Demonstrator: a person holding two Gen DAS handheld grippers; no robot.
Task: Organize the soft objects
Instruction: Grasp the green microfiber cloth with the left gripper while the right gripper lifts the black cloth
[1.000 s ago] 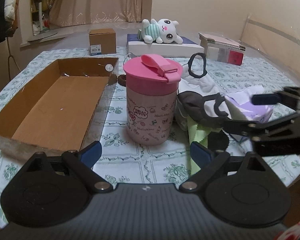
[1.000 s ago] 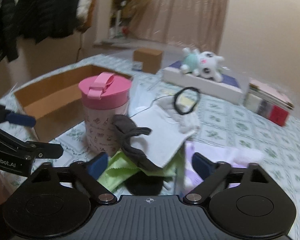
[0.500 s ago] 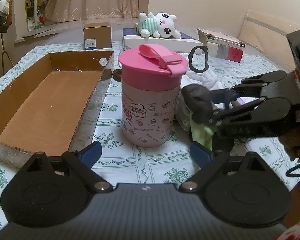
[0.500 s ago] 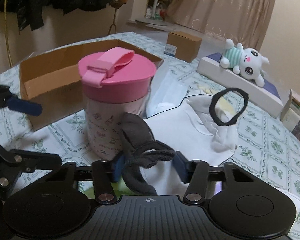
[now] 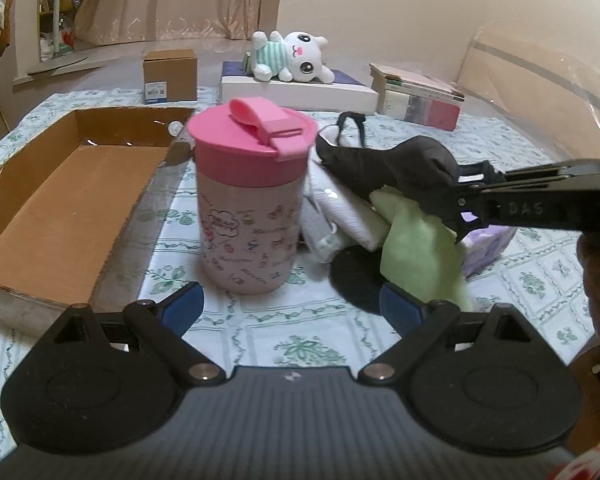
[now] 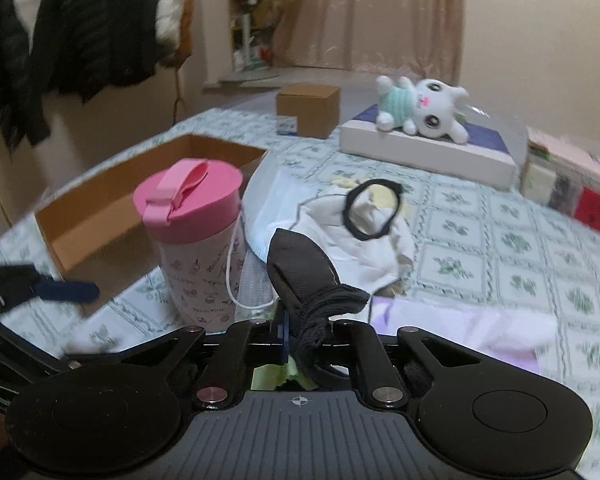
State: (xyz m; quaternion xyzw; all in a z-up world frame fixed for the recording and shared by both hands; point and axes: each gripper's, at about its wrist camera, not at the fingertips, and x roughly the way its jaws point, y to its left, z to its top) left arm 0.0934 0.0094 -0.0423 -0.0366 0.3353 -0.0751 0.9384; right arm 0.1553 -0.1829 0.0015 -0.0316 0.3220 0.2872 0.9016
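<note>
The open cardboard box [image 5: 72,184] lay at left on the surface [image 5: 300,344], presumably as receptacle. The left gripper [image 5: 288,304] hovered with fingers wide, empty. The right gripper [image 6: 304,340] was closing its fingers on the dark fabric piece [image 6: 300,264], raised off the pile.

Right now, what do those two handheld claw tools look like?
Both are matte black. The left gripper has two rounded lobes, silver pivot screws, jointed bars and blue finger pads. The right gripper matches it; from the left camera its side carries faint raised lettering. No cables or sleeves show.
</note>
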